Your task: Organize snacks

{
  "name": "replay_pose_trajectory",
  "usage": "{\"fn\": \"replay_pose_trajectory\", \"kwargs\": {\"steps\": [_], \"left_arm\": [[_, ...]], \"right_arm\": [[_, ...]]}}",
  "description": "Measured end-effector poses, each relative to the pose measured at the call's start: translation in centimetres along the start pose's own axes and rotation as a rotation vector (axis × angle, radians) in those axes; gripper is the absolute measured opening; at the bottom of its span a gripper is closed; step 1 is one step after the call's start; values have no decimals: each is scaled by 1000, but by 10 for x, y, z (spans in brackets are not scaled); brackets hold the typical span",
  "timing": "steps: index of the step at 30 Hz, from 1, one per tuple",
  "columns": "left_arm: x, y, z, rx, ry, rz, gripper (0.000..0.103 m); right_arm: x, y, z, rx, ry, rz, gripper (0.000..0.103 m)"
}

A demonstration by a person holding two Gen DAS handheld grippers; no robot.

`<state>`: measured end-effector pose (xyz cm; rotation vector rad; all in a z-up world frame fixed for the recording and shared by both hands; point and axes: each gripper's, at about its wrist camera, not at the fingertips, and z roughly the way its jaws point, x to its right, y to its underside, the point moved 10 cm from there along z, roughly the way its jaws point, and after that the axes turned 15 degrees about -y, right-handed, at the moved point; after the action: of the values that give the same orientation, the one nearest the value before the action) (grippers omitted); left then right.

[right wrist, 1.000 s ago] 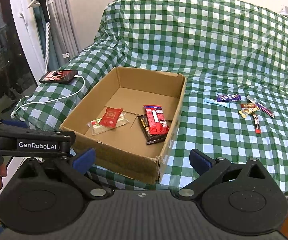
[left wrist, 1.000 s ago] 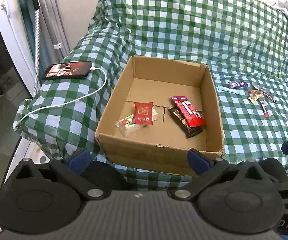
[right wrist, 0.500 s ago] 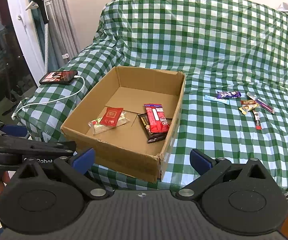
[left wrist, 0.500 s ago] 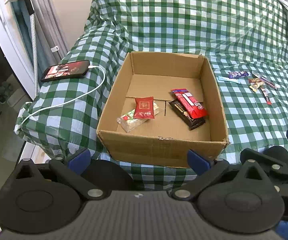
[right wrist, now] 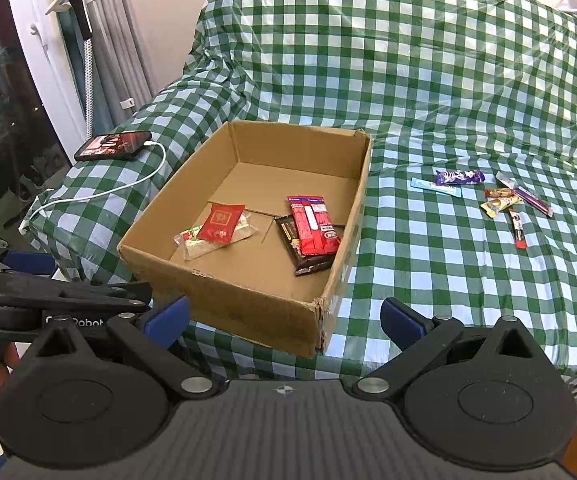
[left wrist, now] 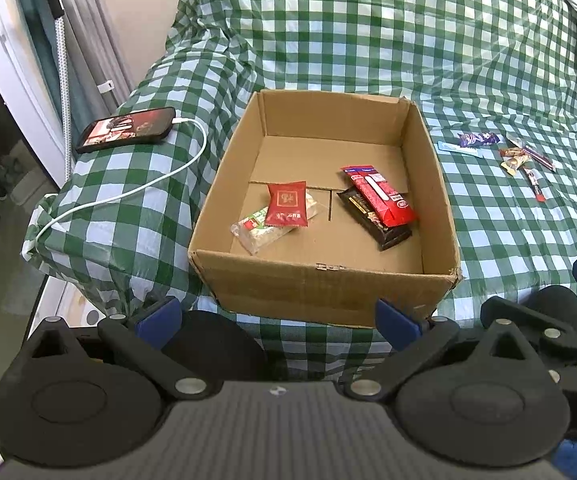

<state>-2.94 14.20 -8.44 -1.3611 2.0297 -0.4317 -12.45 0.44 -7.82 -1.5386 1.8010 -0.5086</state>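
Compared with a second earlier, both cameras had been drawn back and raised, so the cardboard box (left wrist: 324,280) was seen farther off. The left gripper (left wrist: 276,316) and right gripper (right wrist: 284,318) were held with jaws spread wide, nothing gripped or touched. Four snacks lay inside the box, among them a red packet (left wrist: 286,204) and a red bar (left wrist: 380,196); loose snacks (right wrist: 500,200) remained on the checked cover (right wrist: 428,264), well apart from the box, with open room between.

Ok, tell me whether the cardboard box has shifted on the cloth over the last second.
No. The box keeps the same spot between the phone and the loose snacks on the checked cloth; only the camera's framing changed slightly.
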Motion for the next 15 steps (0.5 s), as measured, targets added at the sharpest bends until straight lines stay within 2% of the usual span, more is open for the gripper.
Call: {"fn": "replay_pose_trajectory", "kwargs": {"steps": [15], "left_arm": [[7, 3, 8, -33, -2, 21, 103]], "right_arm": [[11, 8, 9, -33, -5, 48, 102]]}}
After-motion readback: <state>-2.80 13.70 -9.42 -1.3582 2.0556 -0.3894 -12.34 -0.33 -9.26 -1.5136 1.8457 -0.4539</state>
